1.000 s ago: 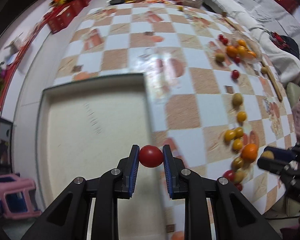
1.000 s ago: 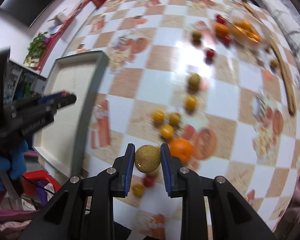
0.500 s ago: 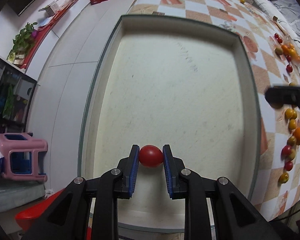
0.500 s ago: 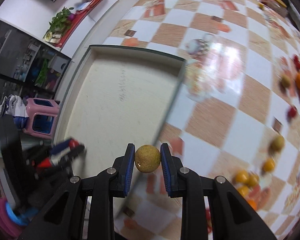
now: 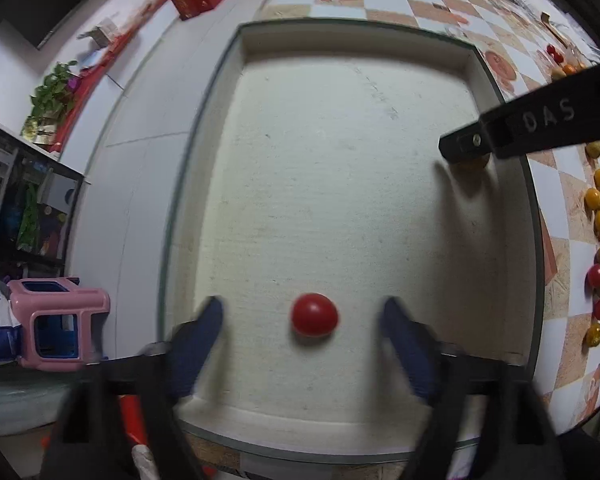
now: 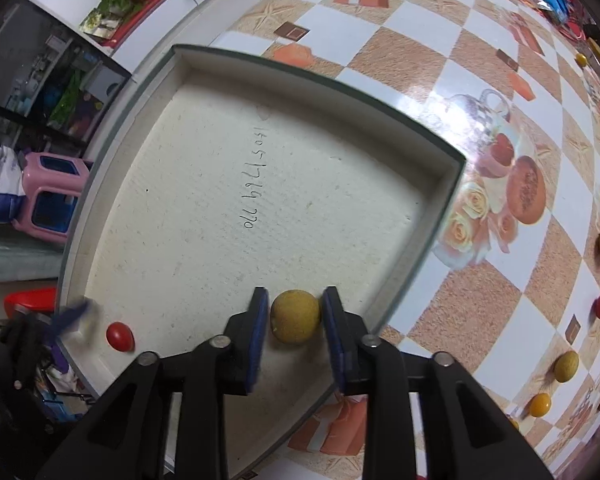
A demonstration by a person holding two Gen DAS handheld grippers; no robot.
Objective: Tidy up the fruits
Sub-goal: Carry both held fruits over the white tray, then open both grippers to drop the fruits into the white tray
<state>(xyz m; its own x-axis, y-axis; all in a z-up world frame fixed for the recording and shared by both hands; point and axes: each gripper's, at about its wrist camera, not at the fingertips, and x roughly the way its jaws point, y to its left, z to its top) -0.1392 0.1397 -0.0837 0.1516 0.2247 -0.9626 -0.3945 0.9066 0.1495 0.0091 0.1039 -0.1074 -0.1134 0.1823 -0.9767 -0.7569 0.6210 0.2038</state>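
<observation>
A bench covered in a checkered, gift-patterned cloth [image 6: 400, 56] carries a shallow white tray [image 5: 360, 40] at its edge, with a pink stool [image 5: 56, 324] on the floor below. Loose fruits [image 5: 598, 216] lie in a row on the cloth just off the tray's right side.

The left gripper [image 5: 302, 320] points almost straight down into the tray, its jaws opening wide and blurred. The red tomato [image 5: 314, 315] sits on the tray floor midway between them, touched by neither pad, near the tray's near wall.

The right gripper [image 6: 294, 316] hangs over the tray's right side, close to that wall. Its jaws are opening too, though only a little: the round tan fruit [image 6: 295, 316] is between the pads with slivers of gap showing (I'd judge it already released). Both fruits lie directly under their own jaws, well apart from each other.
</observation>
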